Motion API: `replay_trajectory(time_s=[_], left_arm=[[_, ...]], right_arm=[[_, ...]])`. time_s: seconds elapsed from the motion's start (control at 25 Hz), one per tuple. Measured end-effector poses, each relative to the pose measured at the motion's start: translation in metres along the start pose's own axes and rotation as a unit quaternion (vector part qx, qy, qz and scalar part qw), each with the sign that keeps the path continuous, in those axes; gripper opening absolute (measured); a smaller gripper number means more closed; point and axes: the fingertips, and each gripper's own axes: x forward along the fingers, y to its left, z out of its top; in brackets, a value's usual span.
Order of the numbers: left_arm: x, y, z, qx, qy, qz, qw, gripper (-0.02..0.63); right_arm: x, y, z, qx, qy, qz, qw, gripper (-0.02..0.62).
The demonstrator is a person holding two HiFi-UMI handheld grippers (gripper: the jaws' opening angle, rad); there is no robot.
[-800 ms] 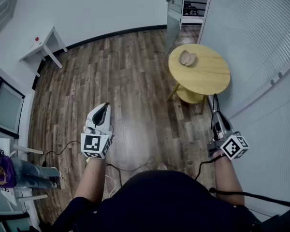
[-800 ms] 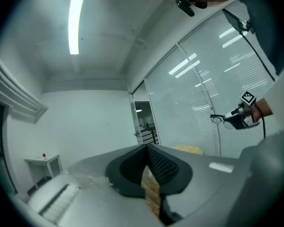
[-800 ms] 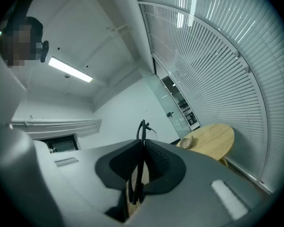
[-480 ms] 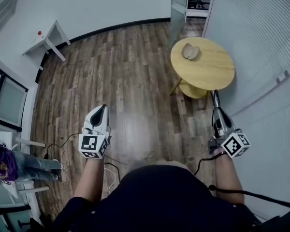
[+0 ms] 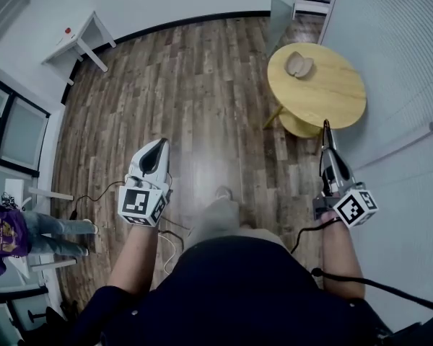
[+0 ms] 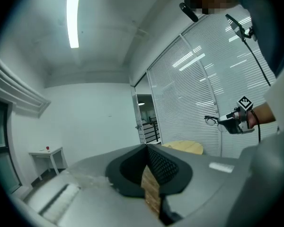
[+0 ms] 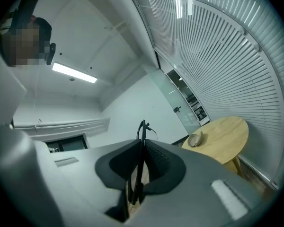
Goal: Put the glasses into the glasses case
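head view looks steeply down on a person standing on a brown plank floor [image 5: 202, 85], a gripper in each hand, both held out in front at about waist level and well apart from each other.

the right gripper [image 5: 327, 152] points toward the round yellow table [image 5: 332, 103] and has its jaws closed narrowly on the glasses [image 5: 325, 131]. the right gripper view shows the thin black frame [image 7: 141, 132] pinched edge-on between the two pads, its upper end sticking up past the jaw tips. from the left gripper view the same glasses [image 6: 210, 121] show at the front of the right gripper [image 6: 229, 125], lenses forward, up in the air and clear of the table.

the glasses case [image 5: 299, 64] lies open on the far part of the table top, a tan shell with both halves spread, well ahead of the glasses. in the right gripper view the case [image 7: 195, 139] sits near the table's left edge.

the left gripper [image 5: 158, 148] points ahead over bare floor. its own view shows the jaws of the left gripper [image 6: 147, 149] pressed together with nothing between them.

a small white side table [image 5: 83, 36] stands against the far wall, cables [image 5: 94, 193] trail on the floor at the left, and a person in a purple top [image 5: 0, 238] shows at the left edge.
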Motion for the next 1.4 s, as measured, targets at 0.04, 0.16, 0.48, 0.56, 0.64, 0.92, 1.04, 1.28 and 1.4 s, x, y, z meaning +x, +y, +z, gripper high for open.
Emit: replay_trajectory(time_s=[0.04,0.16,0.48,0.56,0.64,0.92,1.04,1.28,1.4], left_arm=[[0.007,0.003,-0.001,-0.002,-0.001,-0.003,1.0,0.003],[0.034,0.011,-0.009,-0.008,-0.005,-0.014,0.9999,0.003],[0.11,0.035,-0.021,-0.016,-0.016,-0.047,0.9987,0.003],[0.128,0.045,-0.021,-0.017,-0.019,-0.052,0.9983,0.003],[0.149,0.061,-0.018,-0.02,-0.021,-0.059,0.9978,0.003],[0.213,0.112,-0.012,-0.019,-0.039,-0.089,0.9951,0.003],[0.234,0.131,-0.009,-0.028,-0.05,-0.104,0.9929,0.003],[0.265,0.163,-0.018,-0.026,-0.049,-0.122,0.991,0.003],[0.28,0.157,-0.02,-0.028,-0.054,-0.135,0.989,0.003]], right_arm=[[0.006,-0.001,0.0,0.0,0.0,-0.002,1.0,0.032],[0.023,-0.008,-0.002,0.001,-0.002,-0.01,1.0,0.032],[0.076,-0.03,0.004,-0.007,-0.003,-0.041,0.999,0.032],[0.093,-0.033,0.005,-0.008,-0.004,-0.05,0.999,0.032],[0.112,-0.034,0.01,-0.011,-0.009,-0.061,0.998,0.032],[0.175,-0.025,0.019,-0.023,-0.021,-0.077,0.997,0.032],[0.192,-0.023,0.023,-0.021,-0.038,-0.101,0.994,0.032],[0.219,-0.016,0.014,-0.008,-0.044,-0.116,0.992,0.032],[0.221,-0.025,0.005,0.008,-0.048,-0.132,0.99,0.032]])
